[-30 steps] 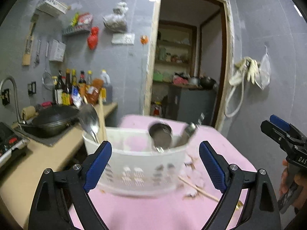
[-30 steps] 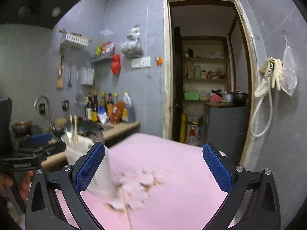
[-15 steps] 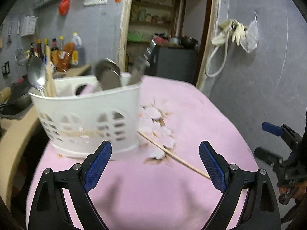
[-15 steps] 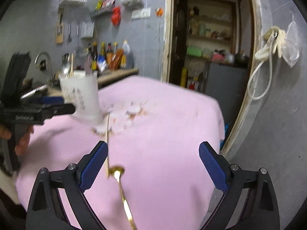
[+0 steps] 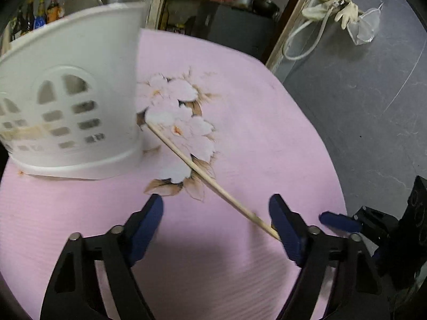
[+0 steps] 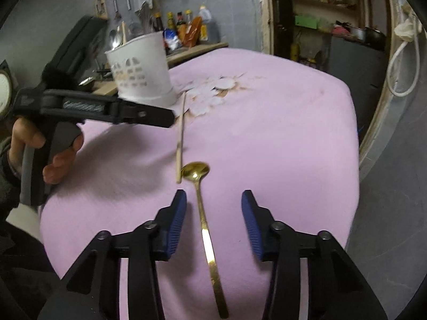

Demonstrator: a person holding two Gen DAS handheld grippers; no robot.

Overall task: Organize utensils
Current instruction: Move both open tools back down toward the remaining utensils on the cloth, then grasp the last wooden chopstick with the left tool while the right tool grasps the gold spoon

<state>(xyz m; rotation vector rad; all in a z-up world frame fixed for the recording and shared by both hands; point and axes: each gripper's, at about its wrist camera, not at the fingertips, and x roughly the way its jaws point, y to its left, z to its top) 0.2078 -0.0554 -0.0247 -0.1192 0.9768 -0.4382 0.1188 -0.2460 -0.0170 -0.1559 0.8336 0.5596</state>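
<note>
Currently we work two pickups on the pink counter [image 6: 280,138]. At upper left of the right wrist view stands the white holder [image 6: 141,77]. Just right of it the chopstick [image 5: 202,176] runs diagonally; the left tool [image 5: 216,218] straddles its near end, jaws wide but closing, nothing gripped. We should centre the stick between the pads [image 5: 283,221] before contact. At lower centre, the gold spoon [image 6: 205,229] lies between the right tool [image 6: 213,213] jaws, narrowing, pads clear. We should close squarely on the thin handle, low against the cloth.
</note>
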